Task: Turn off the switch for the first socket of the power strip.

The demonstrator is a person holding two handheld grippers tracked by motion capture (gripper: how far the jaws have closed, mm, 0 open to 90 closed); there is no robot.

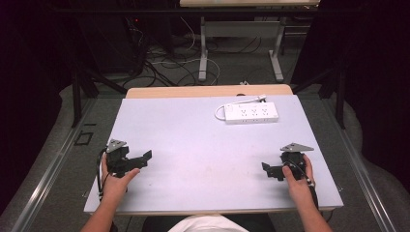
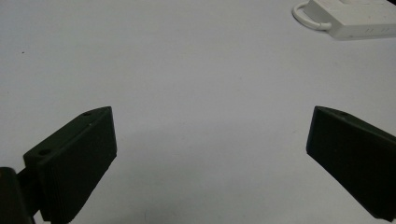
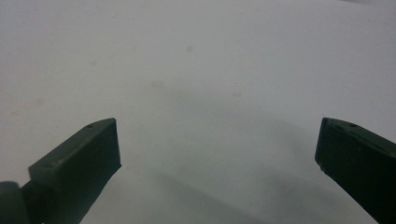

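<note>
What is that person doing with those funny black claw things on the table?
A person sits at a pale grey table with a black hand-held gripper in each hand. The left gripper and the right gripper both rest near the table's front edge, fingers spread wide and holding nothing. The only other thing on the table is a white plastic power strip with its cord looped, lying at the far side, apart from both grippers. Nobody is touching it.

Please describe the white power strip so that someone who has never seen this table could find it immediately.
Look at the pale grey table, toward its far right part. The white power strip lies flat there, with its white cable looped at its left end. It is the sole white object on the table.
</note>
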